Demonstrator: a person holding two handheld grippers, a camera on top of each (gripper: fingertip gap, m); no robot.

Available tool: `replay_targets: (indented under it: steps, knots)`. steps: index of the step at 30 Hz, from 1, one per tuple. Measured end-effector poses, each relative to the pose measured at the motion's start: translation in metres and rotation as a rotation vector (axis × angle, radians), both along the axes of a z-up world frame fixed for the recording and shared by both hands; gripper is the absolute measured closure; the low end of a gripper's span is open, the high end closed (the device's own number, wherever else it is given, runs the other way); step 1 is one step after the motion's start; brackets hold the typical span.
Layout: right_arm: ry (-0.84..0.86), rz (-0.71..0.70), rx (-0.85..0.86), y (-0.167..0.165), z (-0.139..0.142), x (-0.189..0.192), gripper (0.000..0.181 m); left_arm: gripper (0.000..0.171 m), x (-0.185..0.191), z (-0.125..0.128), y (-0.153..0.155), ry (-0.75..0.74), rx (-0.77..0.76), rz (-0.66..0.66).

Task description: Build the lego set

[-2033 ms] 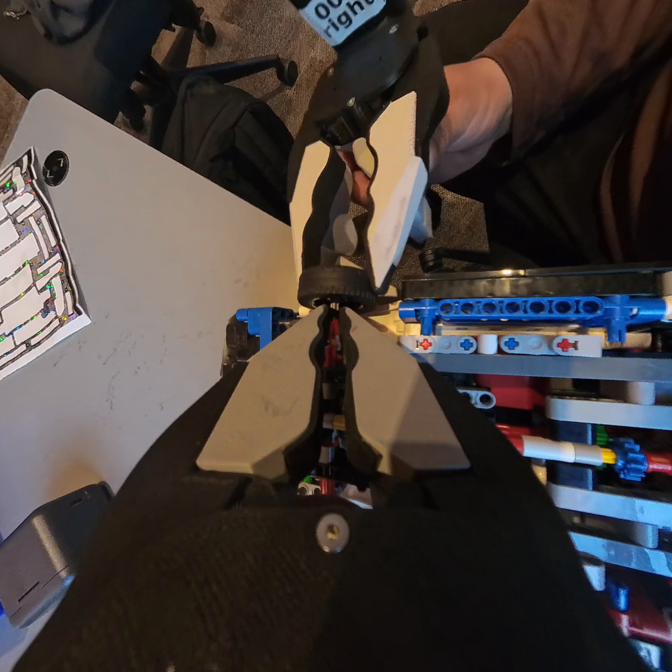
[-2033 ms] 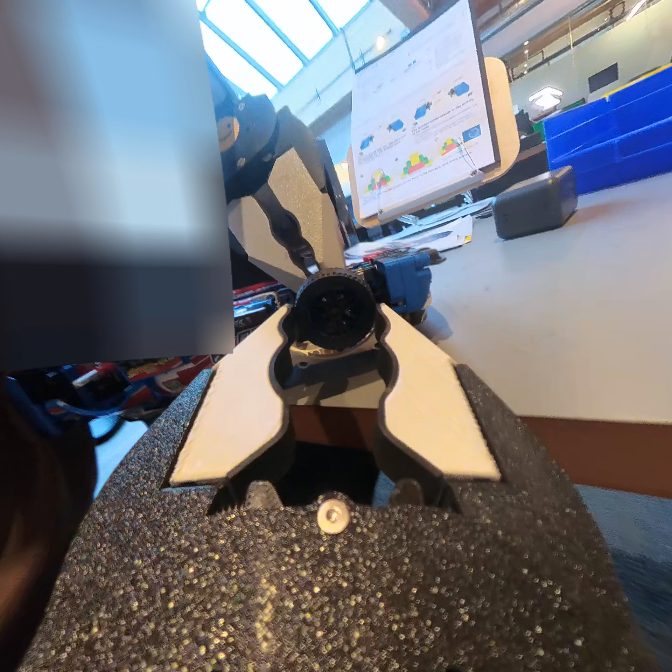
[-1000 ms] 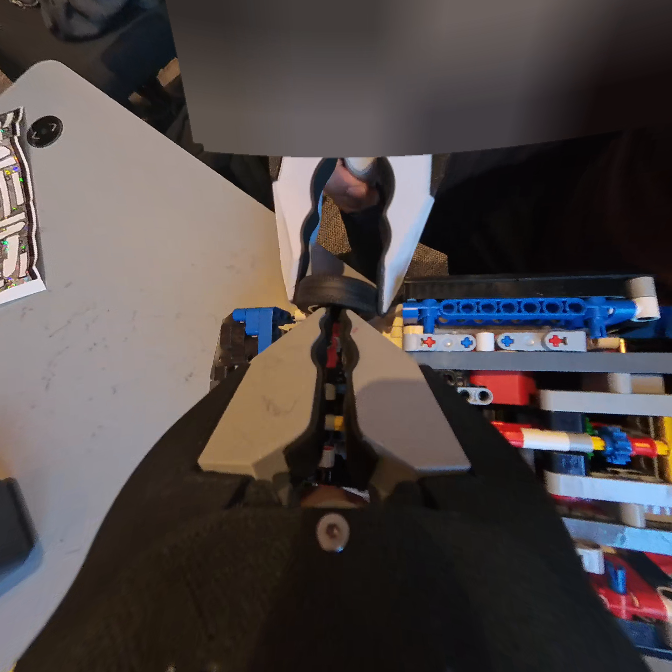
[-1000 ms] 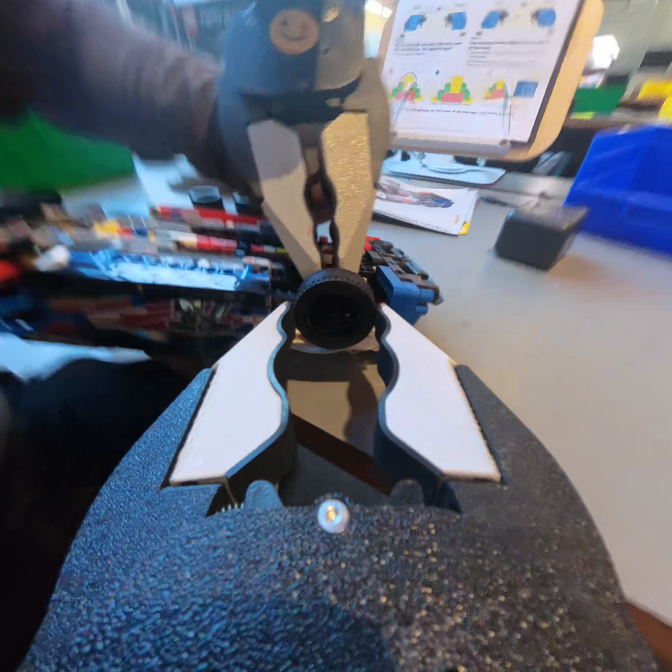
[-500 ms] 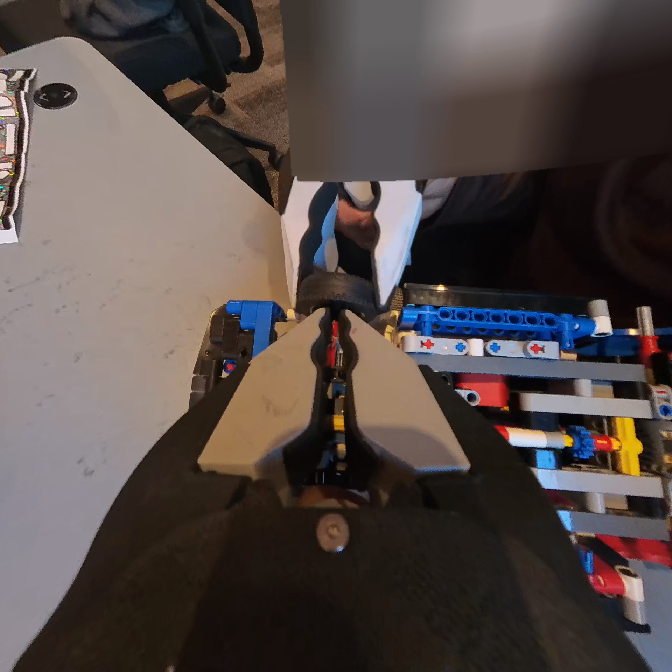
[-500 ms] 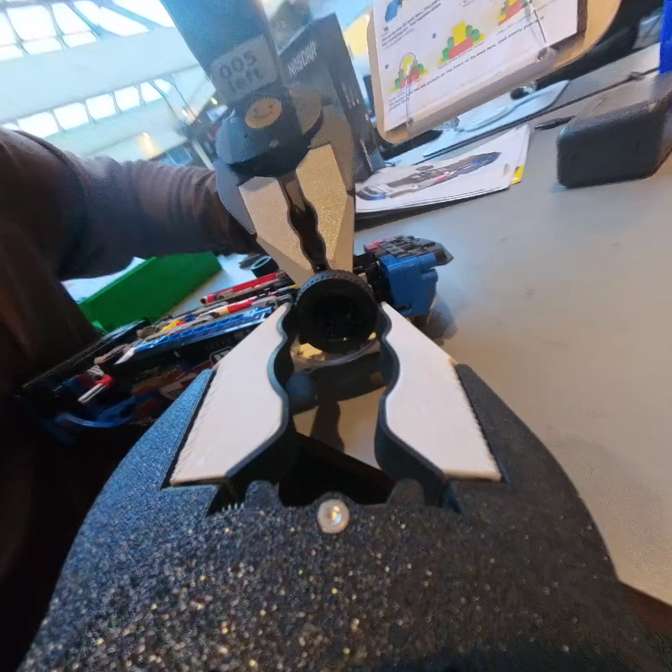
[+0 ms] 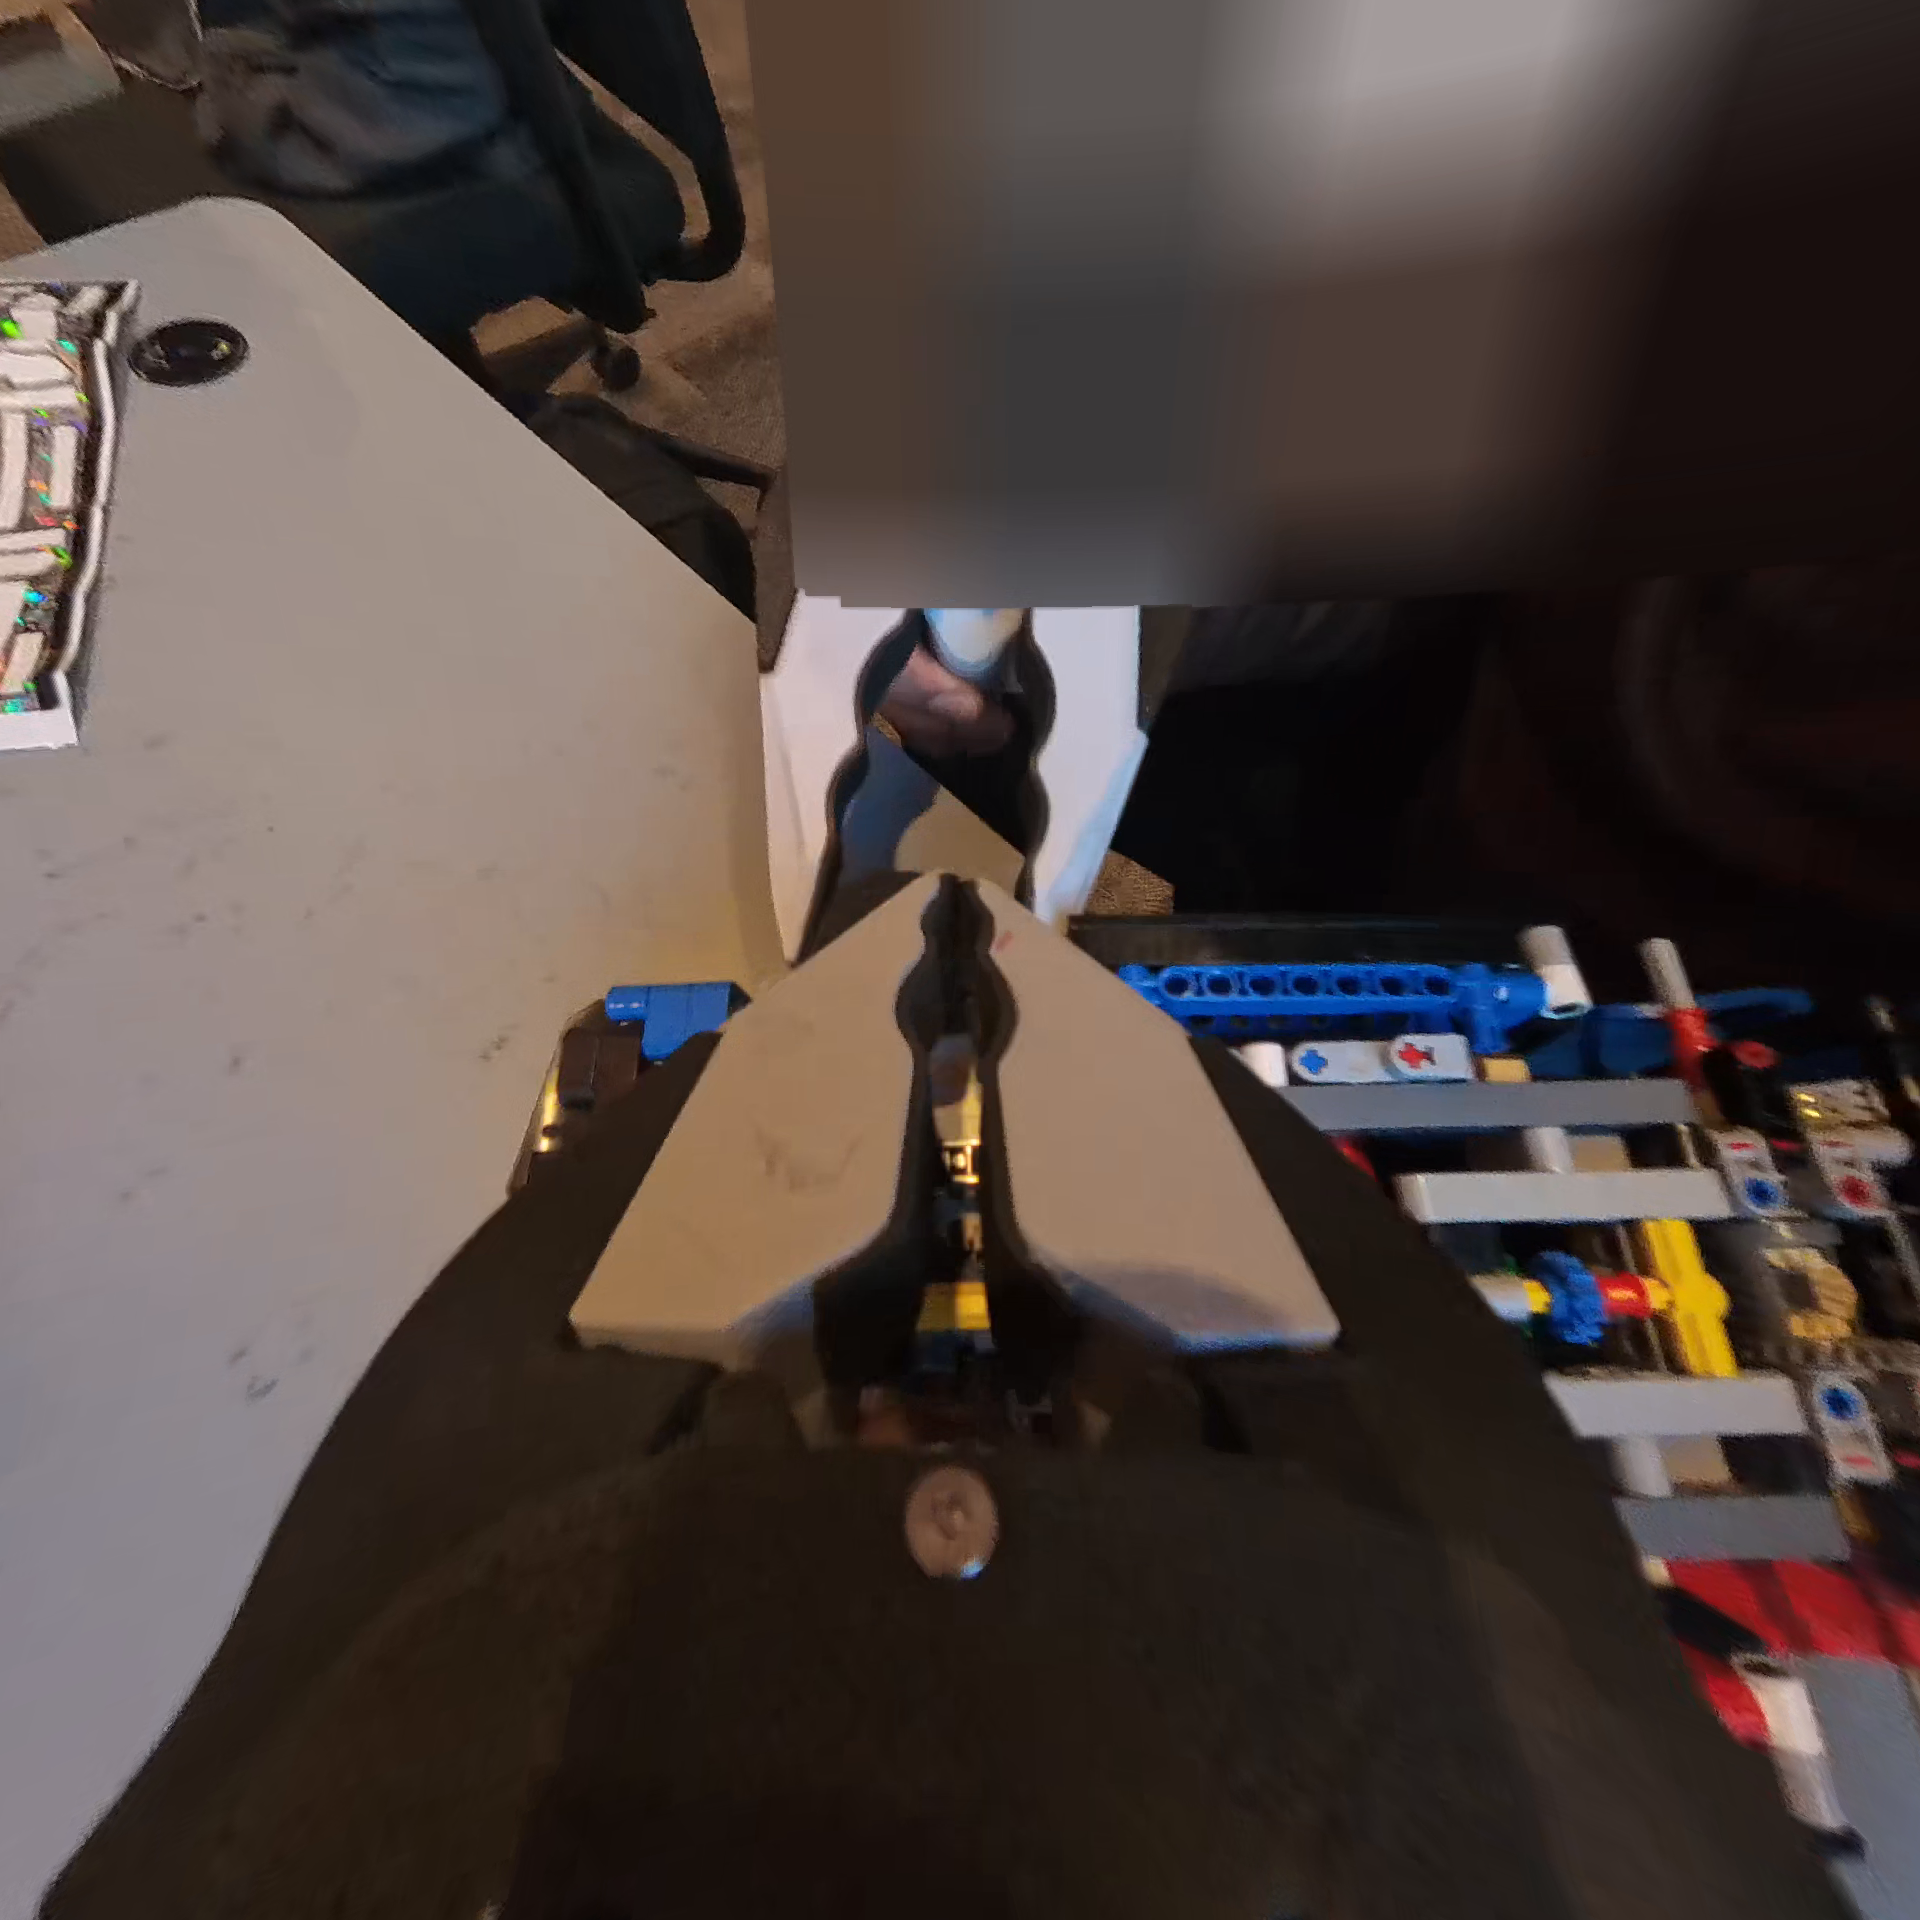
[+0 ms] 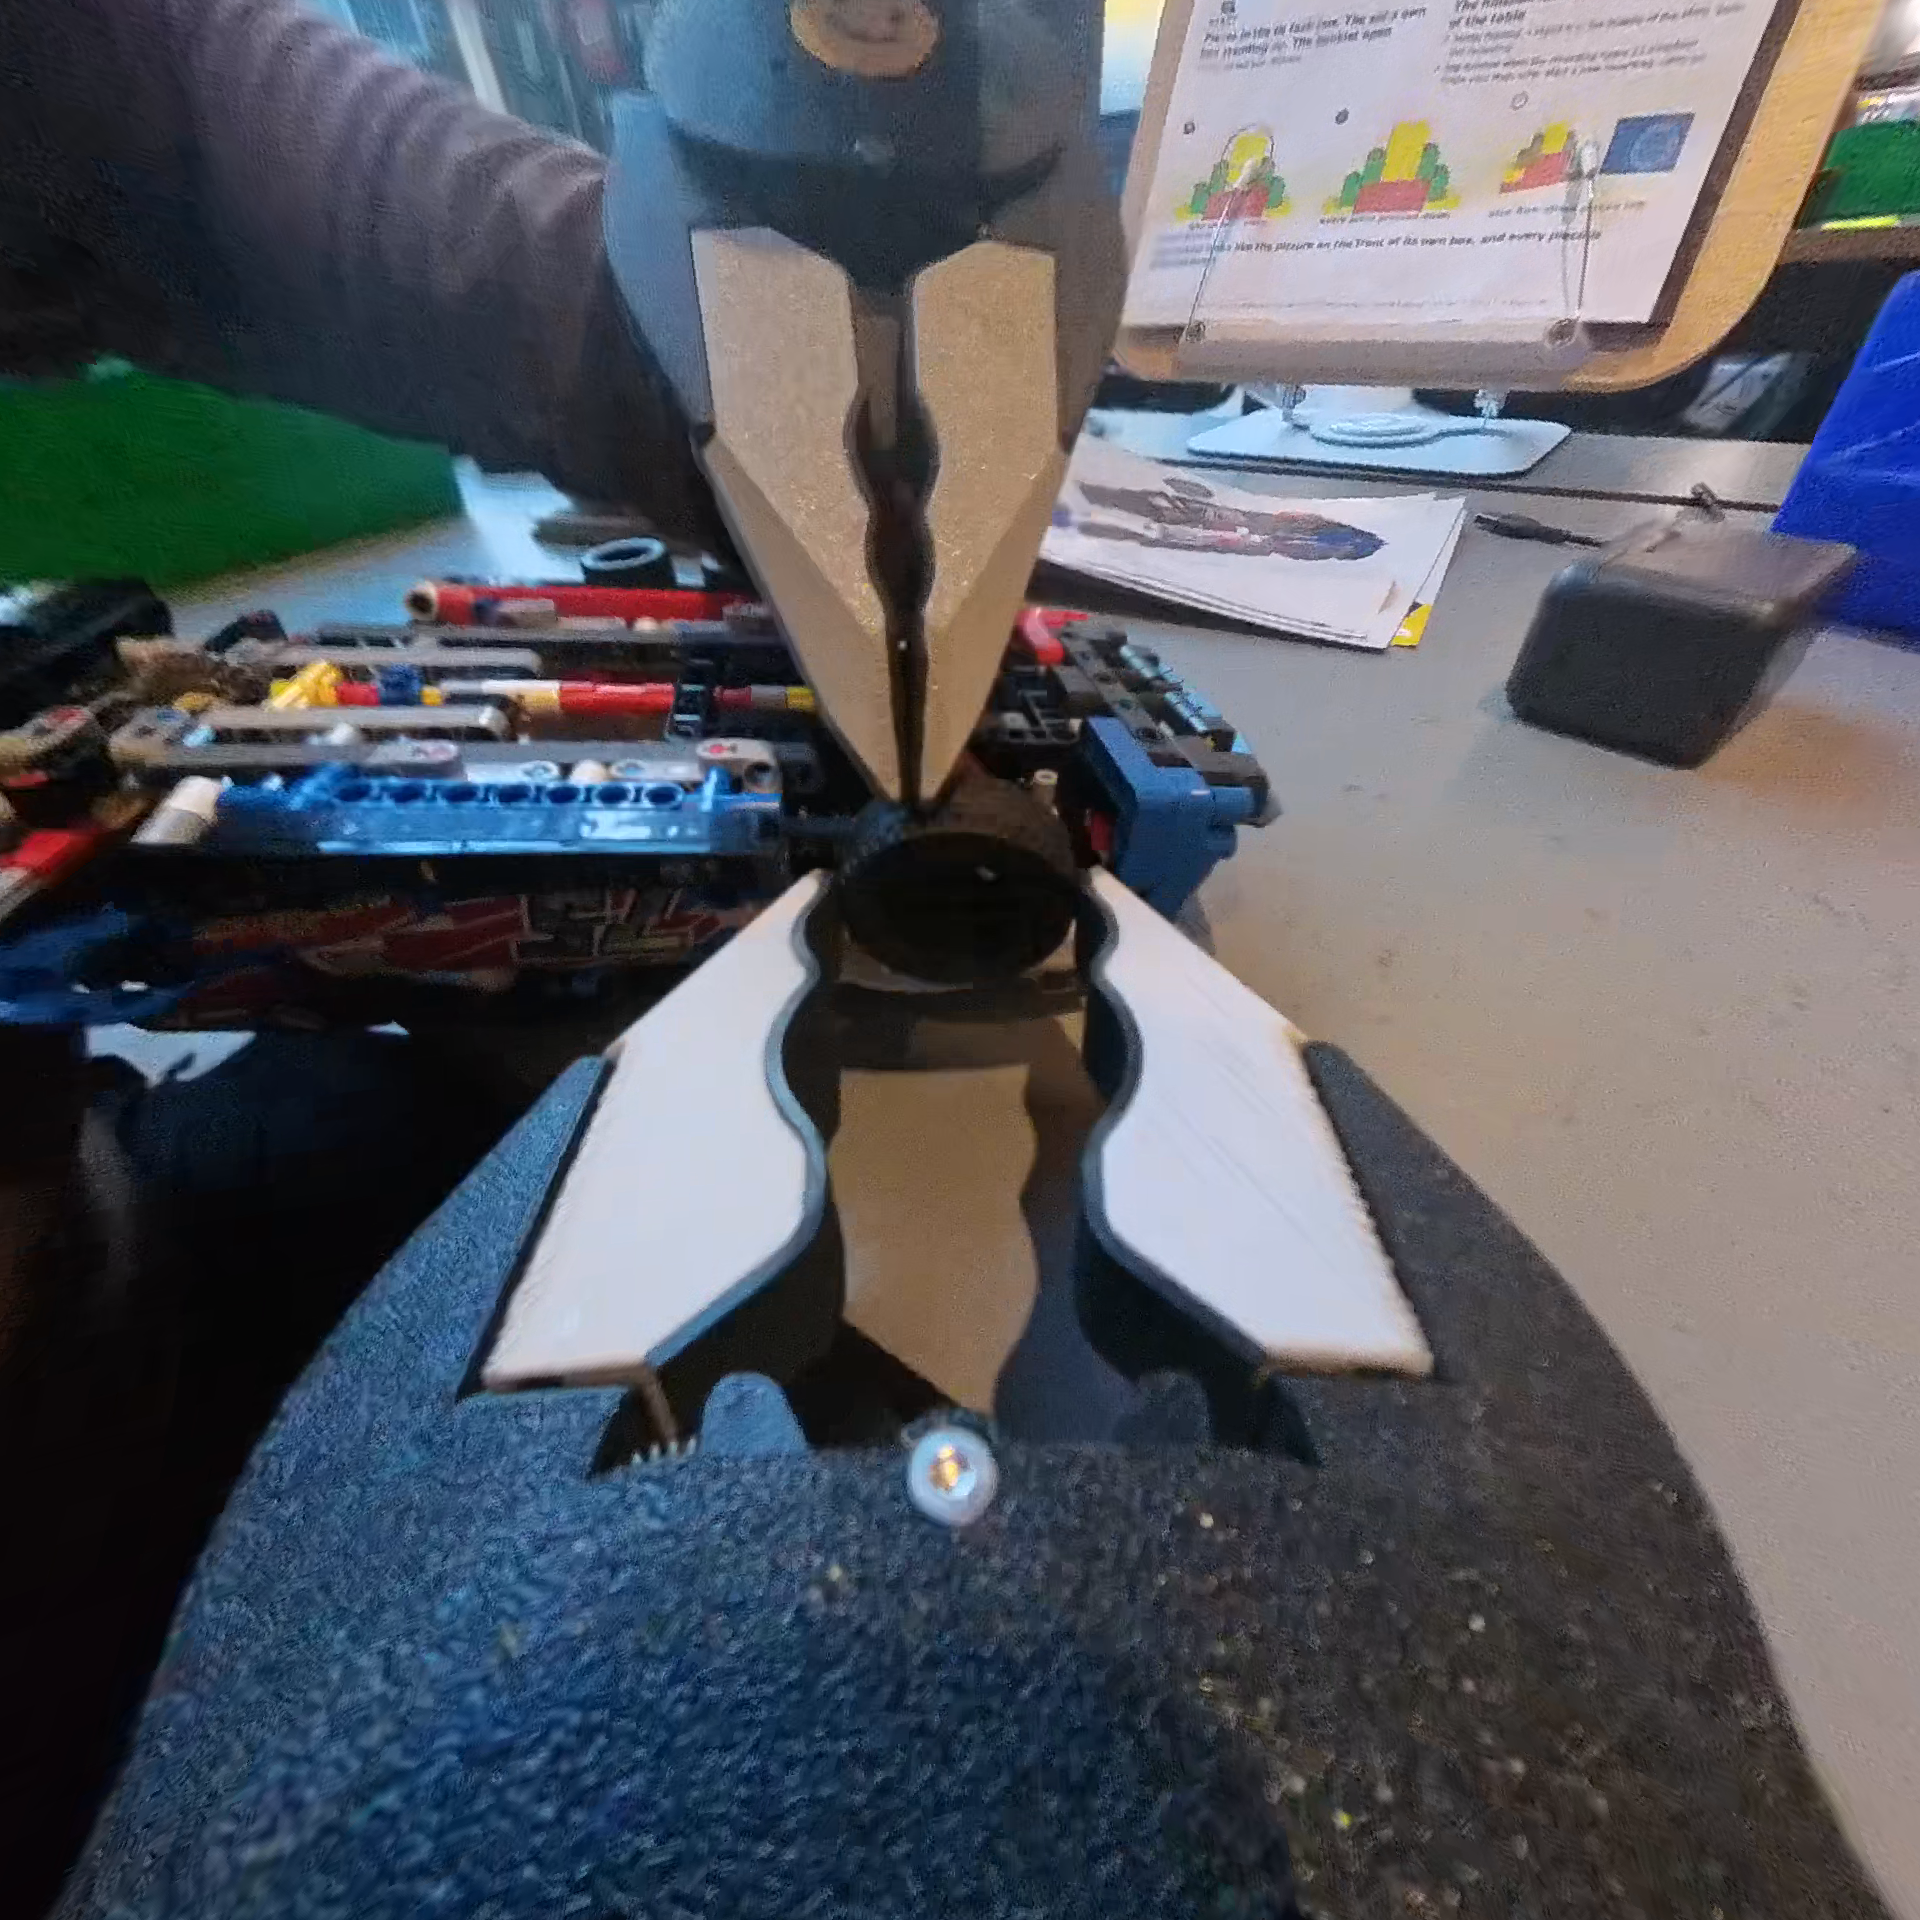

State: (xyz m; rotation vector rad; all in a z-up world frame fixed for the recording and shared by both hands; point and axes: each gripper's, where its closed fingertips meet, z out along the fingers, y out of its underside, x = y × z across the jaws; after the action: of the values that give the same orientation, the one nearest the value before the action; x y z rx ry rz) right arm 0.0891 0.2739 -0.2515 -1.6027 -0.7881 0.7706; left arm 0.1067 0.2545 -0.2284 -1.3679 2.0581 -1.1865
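Noted chassis (image 8: 499, 810) largely framed at table (image 8: 1558, 935) edge, bodywork seemingly left to do; black wheel (image 8: 956, 894) pinched at its side in right gripper (image 8: 951, 904), apparently mid-fitting; left gripper (image 8: 914, 790) closed tight, tips touching wheel's top.

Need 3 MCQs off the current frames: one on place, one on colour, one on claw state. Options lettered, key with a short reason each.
1. Where does the black wheel sit?
A. between the right claw's fingertips
B. on the green bin
C. beside the dark grey box

2. What colour is the long holed beam on the Lego model's near edge?
A. yellow
B. blue
C. white

3. How do the left claw's fingers stand?
A. wide open
B. closed together
C. out of view

Key:
1 A: the right claw grips the wheel on both sides.
2 B: the beam shows blue in both views.
3 B: only a thin slit shows between its fingers, tips just above the wheel.
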Motion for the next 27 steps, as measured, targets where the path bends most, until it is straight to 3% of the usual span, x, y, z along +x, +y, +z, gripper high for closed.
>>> replay_targets:
  steps: [6,10,16,21,27]
  knots:
    - [0.11,-0.003,0.03,0.002,0.011,0.015,0.142,0.171,-0.007,0.016,0.012,-0.007,-0.005,0.05]
    - [0.129,-0.017,0.01,0.005,0.007,0.023,0.142,0.171,-0.015,0.025,0.034,-0.021,0.035,0.177]
    - [0.372,-0.016,-0.049,0.021,0.039,0.062,0.142,0.159,-0.048,0.037,0.052,-0.031,0.182,0.399]
    - [0.154,-0.109,-0.043,0.05,0.028,0.075,0.141,0.126,-0.091,0.042,0.054,0.001,0.177,0.666]
    - [-0.029,-0.17,0.0,0.064,0.063,0.086,0.141,0.125,-0.141,0.038,0.042,-0.037,0.15,0.891]
